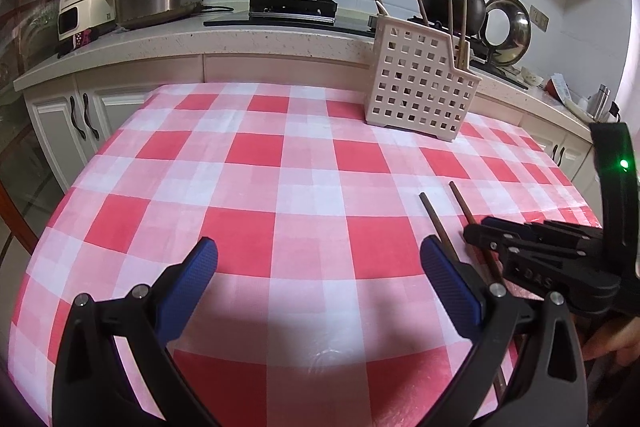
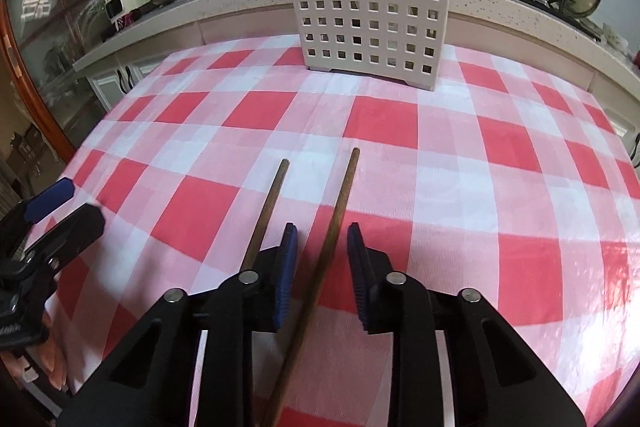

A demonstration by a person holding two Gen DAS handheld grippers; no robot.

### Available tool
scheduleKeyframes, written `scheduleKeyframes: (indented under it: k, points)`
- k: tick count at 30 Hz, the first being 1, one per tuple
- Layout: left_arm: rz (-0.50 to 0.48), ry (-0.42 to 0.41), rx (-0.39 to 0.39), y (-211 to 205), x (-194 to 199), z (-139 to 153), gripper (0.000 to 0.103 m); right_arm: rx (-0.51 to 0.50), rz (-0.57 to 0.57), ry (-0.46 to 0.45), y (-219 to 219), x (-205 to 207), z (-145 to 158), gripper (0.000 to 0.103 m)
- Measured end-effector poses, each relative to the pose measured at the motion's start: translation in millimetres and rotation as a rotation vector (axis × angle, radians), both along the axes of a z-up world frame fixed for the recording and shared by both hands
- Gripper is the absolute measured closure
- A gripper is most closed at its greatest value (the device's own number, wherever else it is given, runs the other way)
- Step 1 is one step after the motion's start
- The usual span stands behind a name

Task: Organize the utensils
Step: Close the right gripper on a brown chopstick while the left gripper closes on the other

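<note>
In the right wrist view, the left gripper (image 2: 60, 207) sits at the left edge, spread wide and empty, likely waiting its turn. Two brown chopsticks lie on the checked tablecloth (image 2: 500, 147) in the lower middle. The left chopstick (image 2: 276, 187) lies outside the jaws. The right chopstick (image 2: 340, 195) runs between the right gripper (image 2: 322, 239) pads, which stand narrow but do not touch it yet. The white holder (image 2: 368, 15) stands at the top, where chopsticks go.
</note>
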State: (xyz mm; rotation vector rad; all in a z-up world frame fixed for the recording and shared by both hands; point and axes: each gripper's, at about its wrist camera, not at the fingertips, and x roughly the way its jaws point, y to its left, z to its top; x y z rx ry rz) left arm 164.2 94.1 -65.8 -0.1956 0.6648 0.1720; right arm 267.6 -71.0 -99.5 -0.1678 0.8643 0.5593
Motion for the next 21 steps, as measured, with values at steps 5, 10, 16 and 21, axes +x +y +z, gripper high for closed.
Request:
scheduleKeyframes:
  k: [5, 10, 16, 21]
  points:
    - [-0.008, 0.005, 0.0, -1.4, 0.6, -1.0, 0.005, -0.059, -0.002, -0.028, 4.8, 2.9, -1.0, 0.09]
    - [-0.014, 0.028, -0.006, -5.4, 5.4, -4.0, 0.005, -0.075, -0.006, -0.04, -2.7, 1.8, -0.9, 0.095]
    - [-0.037, 0.095, -0.013, -24.6, 20.8, -12.0, 0.005, -0.017, -0.036, -0.014, -30.7, 1.9, -1.0, 0.096]
    - [-0.07, 0.16, -0.005, -51.6, 41.3, -20.8, 0.009, 0.03, -0.046, -0.003, -50.3, 1.6, 2.3, 0.096]
